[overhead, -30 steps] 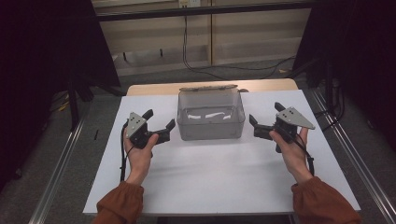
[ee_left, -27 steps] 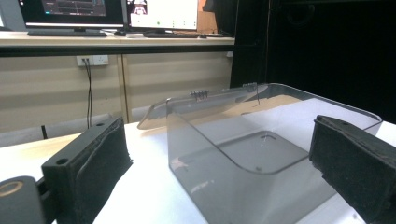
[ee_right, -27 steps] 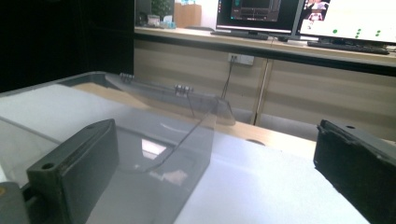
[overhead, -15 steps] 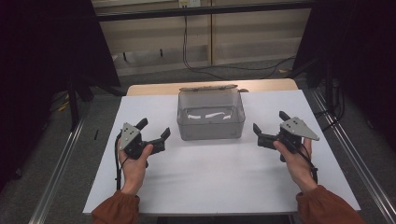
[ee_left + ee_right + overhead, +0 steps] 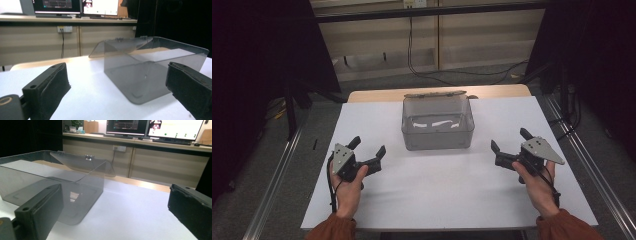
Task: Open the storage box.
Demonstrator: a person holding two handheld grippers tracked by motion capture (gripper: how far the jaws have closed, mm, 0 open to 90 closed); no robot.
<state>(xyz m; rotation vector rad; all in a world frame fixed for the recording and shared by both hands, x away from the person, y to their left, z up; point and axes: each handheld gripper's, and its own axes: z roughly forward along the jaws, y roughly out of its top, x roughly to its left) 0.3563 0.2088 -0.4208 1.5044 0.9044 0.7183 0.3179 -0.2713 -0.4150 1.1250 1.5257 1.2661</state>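
Smoky clear plastic box point(image 5: 438, 123) sits at the far-middle of the white counter point(image 5: 447, 195), its hinged lid point(image 5: 435, 94) swung back and open toward the far side. Box looks empty apart from pale reflections on its floor; can't tell for sure if anything small lies inside.

Progress, as a judgement: whatever the work w/ the box is, nothing is being held or touched right now. Lid is already up, box stands alone, both tools are clear of it. So the contact part, whether grabbing the box, shutting the lid or shifting it, appears not yet in hand.

Left hand-held gripper point(image 5: 367, 152) is near-left of the box, well apart from it, jaws spread wide w/ nothing between. In the left gripper view the box point(image 5: 150, 67) stands ahead and to the right, framed between the two black pads point(image 5: 53, 86).

Right hand-held gripper point(image 5: 508, 146) is near-right of the box, also apart, jaws wide and empty. Its own view puts the box point(image 5: 57, 185) ahead and to the left.

Pose: both forearms come in from the near edge, rust-coloured sleeves at the wrists, hands wrapped round the handles. Each tool is angled inward toward the box, roughly mirrored, held low over the counter.
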